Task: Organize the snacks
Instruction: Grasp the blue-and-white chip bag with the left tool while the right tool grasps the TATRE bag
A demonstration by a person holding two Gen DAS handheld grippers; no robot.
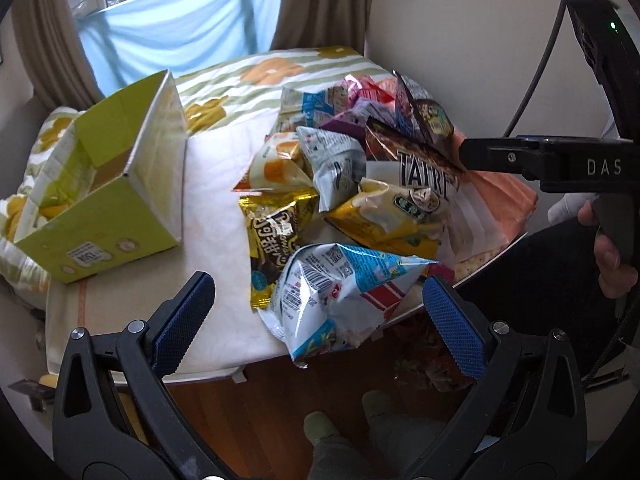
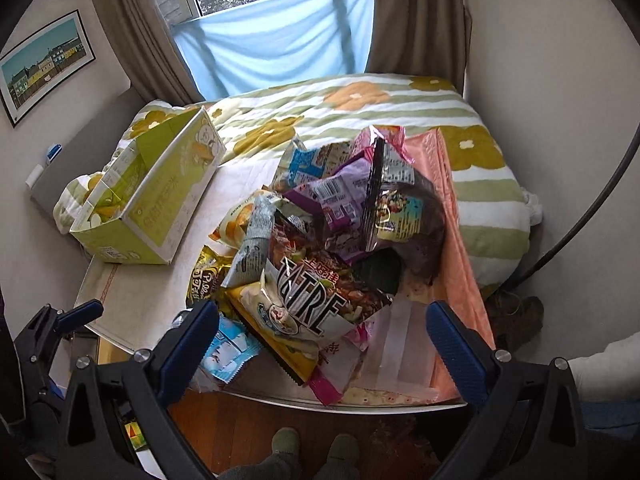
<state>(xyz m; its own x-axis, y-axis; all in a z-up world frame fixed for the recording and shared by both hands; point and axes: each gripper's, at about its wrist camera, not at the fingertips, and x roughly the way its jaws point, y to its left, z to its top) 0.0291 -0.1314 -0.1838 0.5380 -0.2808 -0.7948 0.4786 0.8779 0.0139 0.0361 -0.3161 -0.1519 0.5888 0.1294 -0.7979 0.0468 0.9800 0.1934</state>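
While both tongs stand wide and hold nothing, the snack pile (image 1: pixel 352 184) lies heaped on the table (image 1: pixel 216 184), ahead of them. The left tongs (image 1: pixel 316 312) hover at the table's near edge, over a white-and-blue packet (image 1: pixel 336 300) — the right tongs (image 2: pixel 320 338) hang just before the "TAIRE" bag (image 2: pixel 316 300). A green box (image 1: pixel 100 196) stands open, left of the pile.
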